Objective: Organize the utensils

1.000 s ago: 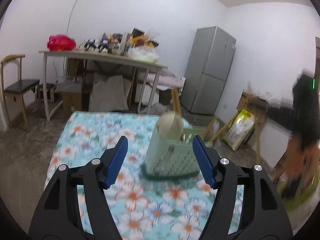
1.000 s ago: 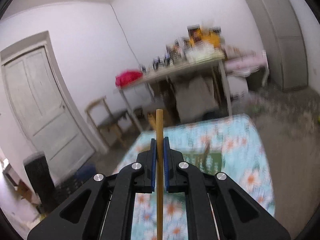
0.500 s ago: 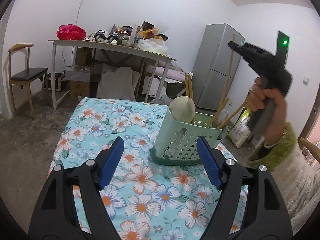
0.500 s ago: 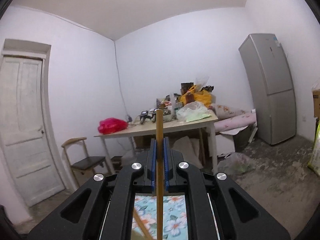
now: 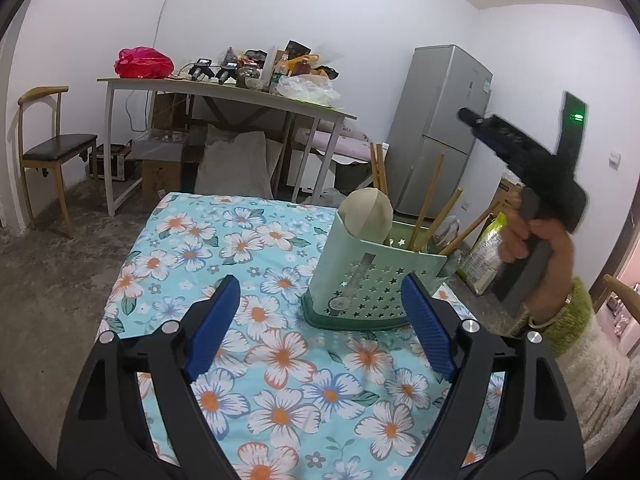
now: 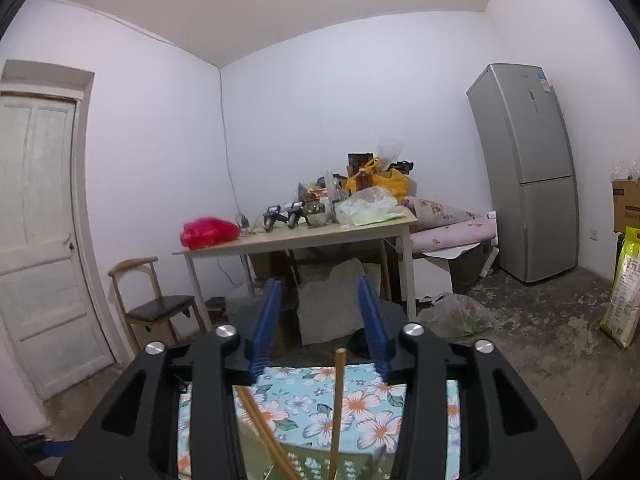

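A pale green perforated utensil holder (image 5: 372, 280) stands on the floral tablecloth (image 5: 248, 264). It holds a beige spoon (image 5: 368, 212) and several wooden chopsticks (image 5: 428, 200). My left gripper (image 5: 320, 320) is open and empty, low over the cloth just in front of the holder. My right gripper (image 6: 320, 328) is open, held above the holder; in the left wrist view it is up at the right (image 5: 520, 160). A chopstick (image 6: 336, 408) stands free below its jaws, and others (image 6: 264, 432) lean to the left.
A cluttered white table (image 5: 224, 92) with a red bag (image 5: 144, 62) stands behind. A wooden chair (image 5: 52, 148) is at the left, a grey fridge (image 5: 440, 128) at the right. A door (image 6: 40, 220) is on the far left. The cloth's left edge drops to concrete floor.
My right gripper has opened and let go of the chopstick, which now stands in the holder. The right gripper sits a little lower. The left gripper has hardly moved.
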Demonstrator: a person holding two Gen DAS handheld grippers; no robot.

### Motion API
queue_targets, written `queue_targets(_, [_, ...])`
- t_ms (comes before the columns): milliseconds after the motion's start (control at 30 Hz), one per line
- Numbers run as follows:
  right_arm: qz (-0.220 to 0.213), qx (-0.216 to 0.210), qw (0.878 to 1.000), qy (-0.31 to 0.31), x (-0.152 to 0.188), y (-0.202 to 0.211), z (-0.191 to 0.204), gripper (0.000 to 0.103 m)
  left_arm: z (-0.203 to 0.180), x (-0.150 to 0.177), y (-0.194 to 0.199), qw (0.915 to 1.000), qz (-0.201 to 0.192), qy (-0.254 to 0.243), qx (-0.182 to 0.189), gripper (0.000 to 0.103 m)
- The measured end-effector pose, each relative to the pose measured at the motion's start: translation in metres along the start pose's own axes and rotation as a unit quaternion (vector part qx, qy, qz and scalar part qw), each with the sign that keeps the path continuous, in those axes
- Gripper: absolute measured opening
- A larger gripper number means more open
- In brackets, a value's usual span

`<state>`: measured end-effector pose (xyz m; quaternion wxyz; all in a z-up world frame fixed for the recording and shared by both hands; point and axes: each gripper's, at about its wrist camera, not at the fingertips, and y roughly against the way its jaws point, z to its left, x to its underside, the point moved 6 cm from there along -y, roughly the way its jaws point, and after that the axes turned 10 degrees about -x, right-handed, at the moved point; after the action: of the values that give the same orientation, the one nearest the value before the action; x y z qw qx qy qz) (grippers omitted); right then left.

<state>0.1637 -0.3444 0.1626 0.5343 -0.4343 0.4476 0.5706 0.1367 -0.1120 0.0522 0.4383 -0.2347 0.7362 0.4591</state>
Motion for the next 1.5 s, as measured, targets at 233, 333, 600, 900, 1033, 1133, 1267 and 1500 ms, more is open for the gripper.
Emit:
queue_targets(233, [0.020,-0.030,0.999,-0.033,0.010,0.060,0.006,0.060,-0.015,-0.001,-0.001,0.9999,0.001,-0.009,-0.014,0.091])
queue_targets(333, [0.083,-0.024,0.995,-0.045,0.042,0.070,0.011,0.069,-0.022,0.000,-0.003,0.9986,0.003,-0.025,-0.046,0.095])
queue_targets(600, [0.306,0.097,0.946,-0.042,0.161,0.074,0.009,0.080,-0.032,0.020,-0.025,0.9855,0.058,-0.047,-0.152,0.095])
queue_targets(900, [0.314,0.166,0.935,0.003,0.168,0.094,0.004,0.091,-0.015,0.029,-0.030,0.9524,0.082,-0.062,-0.287,0.095])
queue_targets(1033, [0.314,0.174,0.933,0.000,0.162,0.090,-0.002,0.091,-0.007,0.027,-0.027,0.9472,0.090,-0.039,-0.305,0.095])
queue_targets(1133, [0.315,0.180,0.932,-0.001,0.164,0.088,-0.005,0.091,-0.004,0.027,-0.026,0.9433,0.089,-0.039,-0.317,0.095])
queue_targets(1267, [0.315,0.184,0.931,-0.004,0.164,0.088,-0.008,0.091,-0.005,0.025,-0.024,0.9418,0.082,-0.044,-0.323,0.095])
queue_targets(1500, [0.317,0.183,0.930,-0.004,0.164,0.088,-0.008,0.091,-0.007,0.022,-0.021,0.9414,0.077,-0.046,-0.325,0.095])
